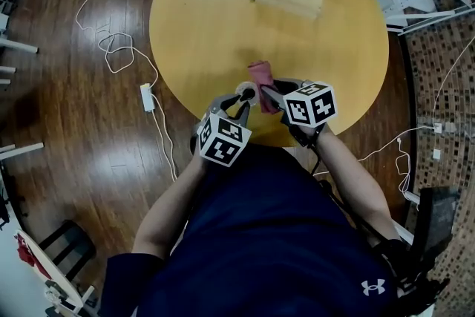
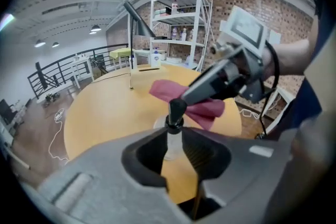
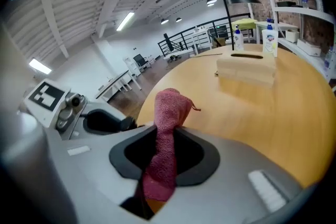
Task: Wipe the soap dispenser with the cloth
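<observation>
Rough terry cloth, smooth wood table, clr plastic dispenser

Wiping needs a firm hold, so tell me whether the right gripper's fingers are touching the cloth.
Touching. The right gripper view shows the fingers of the right gripper pinching the red cloth, no gap on either side.
</observation>
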The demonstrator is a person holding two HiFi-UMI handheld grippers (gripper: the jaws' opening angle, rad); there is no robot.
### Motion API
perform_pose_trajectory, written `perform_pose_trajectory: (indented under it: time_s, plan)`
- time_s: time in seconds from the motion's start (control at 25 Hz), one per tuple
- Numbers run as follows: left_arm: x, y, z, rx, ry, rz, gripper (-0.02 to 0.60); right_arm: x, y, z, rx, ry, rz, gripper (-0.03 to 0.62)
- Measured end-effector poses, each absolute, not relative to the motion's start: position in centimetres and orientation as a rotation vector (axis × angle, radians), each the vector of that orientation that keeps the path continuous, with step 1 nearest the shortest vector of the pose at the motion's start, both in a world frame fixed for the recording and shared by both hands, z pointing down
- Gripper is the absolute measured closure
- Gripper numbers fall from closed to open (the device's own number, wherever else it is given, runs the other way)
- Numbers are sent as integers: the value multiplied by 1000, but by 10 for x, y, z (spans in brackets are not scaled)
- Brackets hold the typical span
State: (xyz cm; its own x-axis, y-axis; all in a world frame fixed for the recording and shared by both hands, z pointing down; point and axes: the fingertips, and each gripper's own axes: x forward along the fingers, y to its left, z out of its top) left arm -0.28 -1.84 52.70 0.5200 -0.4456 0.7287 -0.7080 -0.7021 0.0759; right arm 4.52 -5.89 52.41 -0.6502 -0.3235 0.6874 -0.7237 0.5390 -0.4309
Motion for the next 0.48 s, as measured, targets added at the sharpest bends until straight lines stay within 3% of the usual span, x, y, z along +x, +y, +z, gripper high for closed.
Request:
perform_pose_trajectory:
  time_s: [0.32, 0.48]
  plan:
    - [-1, -23, 534, 2384, -934, 1029, 437, 28, -52, 538, 729, -2222, 981, 502]
    - [-26, -27, 532, 2318, -1047, 998, 463, 28, -20, 539, 667, -2212, 991, 500]
